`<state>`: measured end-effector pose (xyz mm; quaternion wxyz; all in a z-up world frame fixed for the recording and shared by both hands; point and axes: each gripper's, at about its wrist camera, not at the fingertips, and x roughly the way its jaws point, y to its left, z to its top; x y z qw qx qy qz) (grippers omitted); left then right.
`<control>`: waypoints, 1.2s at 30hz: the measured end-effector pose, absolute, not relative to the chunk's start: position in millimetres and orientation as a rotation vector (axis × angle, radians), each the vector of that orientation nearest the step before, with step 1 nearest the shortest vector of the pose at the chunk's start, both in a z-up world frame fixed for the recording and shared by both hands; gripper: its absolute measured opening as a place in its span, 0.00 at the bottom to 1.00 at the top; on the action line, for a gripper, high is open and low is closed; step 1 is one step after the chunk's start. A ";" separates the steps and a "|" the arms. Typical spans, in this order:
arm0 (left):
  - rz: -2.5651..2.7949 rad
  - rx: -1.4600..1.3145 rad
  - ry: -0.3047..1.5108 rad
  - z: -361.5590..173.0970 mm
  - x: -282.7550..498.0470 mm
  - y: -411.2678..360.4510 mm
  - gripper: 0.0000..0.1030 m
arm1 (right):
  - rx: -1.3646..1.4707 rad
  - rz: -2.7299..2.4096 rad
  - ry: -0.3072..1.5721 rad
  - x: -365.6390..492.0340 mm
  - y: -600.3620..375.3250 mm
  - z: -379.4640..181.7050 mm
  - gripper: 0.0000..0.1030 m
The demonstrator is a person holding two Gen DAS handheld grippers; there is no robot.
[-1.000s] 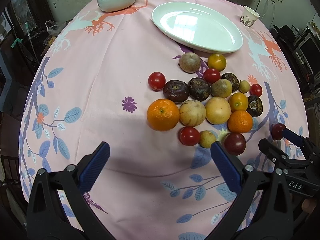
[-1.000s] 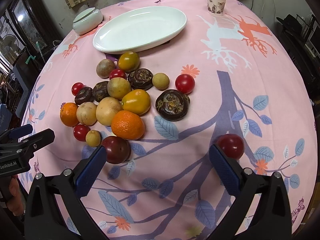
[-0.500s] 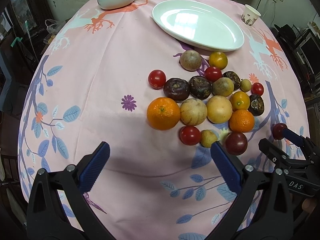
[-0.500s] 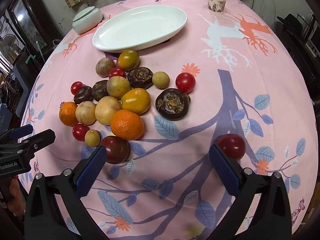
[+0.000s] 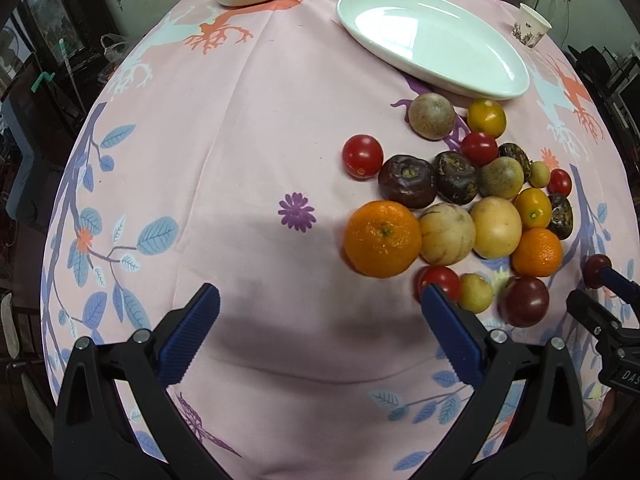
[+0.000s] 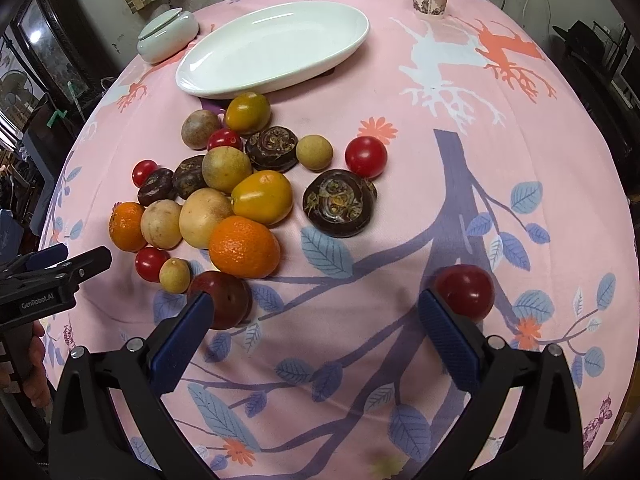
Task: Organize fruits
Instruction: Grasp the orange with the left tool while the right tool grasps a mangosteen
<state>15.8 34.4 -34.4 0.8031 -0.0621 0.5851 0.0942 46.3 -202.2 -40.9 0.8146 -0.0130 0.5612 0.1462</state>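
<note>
Little has moved since the earlier frame; only a slight forward creep is seen. Both the left gripper [image 5: 316, 320] and right gripper [image 6: 316, 320] are held wide and empty. Fruits [image 5: 460, 200] are heaped mid-right, below the white plate [image 5: 432, 40]. Neighbours could be rolled off if the orange [image 5: 383, 239] is nudged.

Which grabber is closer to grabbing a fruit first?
Probably the right gripper. It hangs open with the dark plum at one fingertip and the red plum at the other. The left gripper, also open, faces mostly bare cloth.
</note>
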 end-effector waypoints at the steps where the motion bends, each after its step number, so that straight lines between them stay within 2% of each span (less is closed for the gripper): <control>1: 0.200 -0.123 1.255 -36.1 17.6 34.1 0.98 | -0.027 0.311 1.200 47.1 -202.2 -41.7 0.99; 8: 0.174 -0.073 1.260 -49.7 34.6 33.0 0.97 | -0.025 0.298 1.217 50.7 -205.1 -46.4 0.99; 9: 0.166 -0.064 1.261 -51.7 37.2 32.1 0.95 | -0.023 0.295 1.219 51.2 -205.7 -46.9 0.99; 11: 0.119 -0.068 1.253 -53.7 42.7 30.5 0.85 | -0.021 0.291 1.223 51.8 -206.8 -47.9 0.99; 13: 0.053 -0.068 1.249 -54.7 48.0 24.8 0.55 | -0.019 0.285 1.226 52.2 -208.1 -48.9 0.99; 14: 0.025 -0.058 1.254 -55.9 51.2 21.5 0.47 | -0.018 0.283 1.228 52.5 -208.7 -49.4 0.99; 15: 0.018 -0.037 1.258 -57.3 54.1 18.0 0.45 | -0.016 0.280 1.230 53.1 -209.5 -49.8 0.99; 29: 0.011 -0.120 1.255 -50.4 44.4 27.8 0.43 | -0.073 0.305 1.150 81.5 -217.4 -39.7 0.98; 31: 0.015 -0.125 1.260 -51.3 42.7 28.8 0.43 | -0.112 0.323 1.164 89.2 -212.1 -44.9 0.81; 34: 0.028 -0.150 1.273 -56.0 40.7 32.1 0.43 | -0.124 0.349 1.208 100.6 -205.5 -57.4 0.70; 36: 0.030 -0.158 1.269 -56.1 40.2 33.0 0.44 | -0.132 0.360 1.213 106.0 -199.5 -62.6 0.66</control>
